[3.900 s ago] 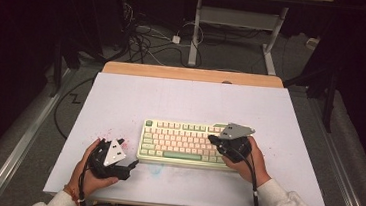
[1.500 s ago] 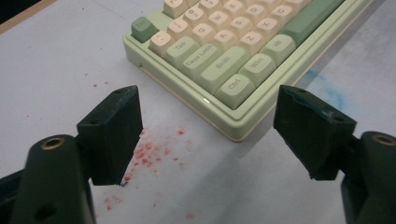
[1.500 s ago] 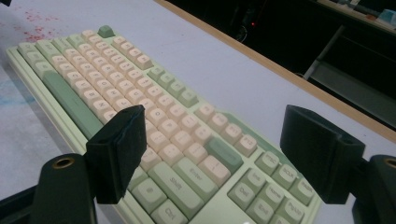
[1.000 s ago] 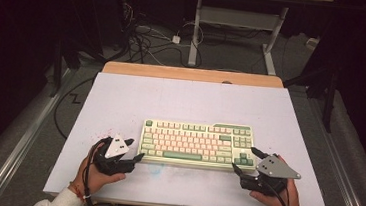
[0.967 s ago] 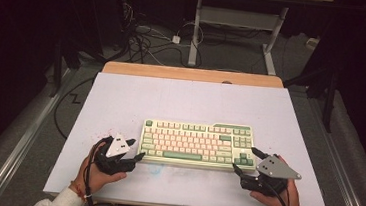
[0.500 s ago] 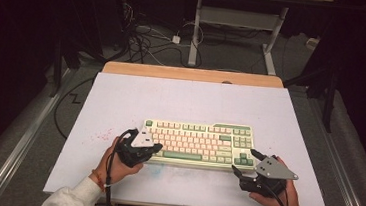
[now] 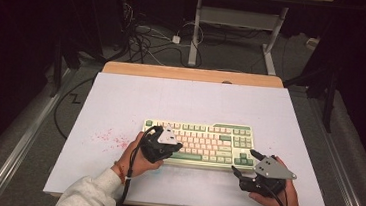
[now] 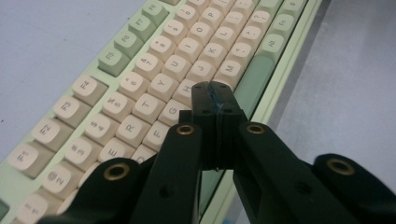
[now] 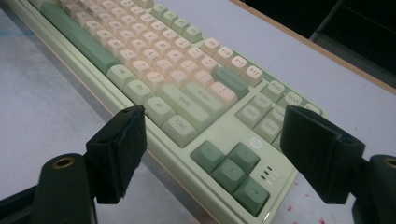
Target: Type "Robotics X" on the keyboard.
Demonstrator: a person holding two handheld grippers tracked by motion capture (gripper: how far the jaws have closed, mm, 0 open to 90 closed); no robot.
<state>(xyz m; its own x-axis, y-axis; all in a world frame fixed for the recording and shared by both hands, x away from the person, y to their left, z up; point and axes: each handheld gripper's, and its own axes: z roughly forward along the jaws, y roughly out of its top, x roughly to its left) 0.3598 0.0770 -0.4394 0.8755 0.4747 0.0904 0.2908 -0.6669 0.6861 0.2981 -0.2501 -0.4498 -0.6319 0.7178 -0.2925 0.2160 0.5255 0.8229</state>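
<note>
Two grippers: your left gripper [image 8: 212, 93], jaws closed empty, pokes the keyboard [image 7: 218, 136] keys; right gripper [image 9: 212, 154] waits wide at four o'clock.

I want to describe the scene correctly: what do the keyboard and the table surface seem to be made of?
Keyboard: apparently plastic, matte cream and green keycaps with printed letters and a smooth pale green case. Table: a flat white matte top, perhaps laminate or painted board, with red specks; a bare wood edge shows at the far side.

left tongs [image 8: 216, 100] hide part of the keyboard [image 8: 140, 84] keys.
</note>
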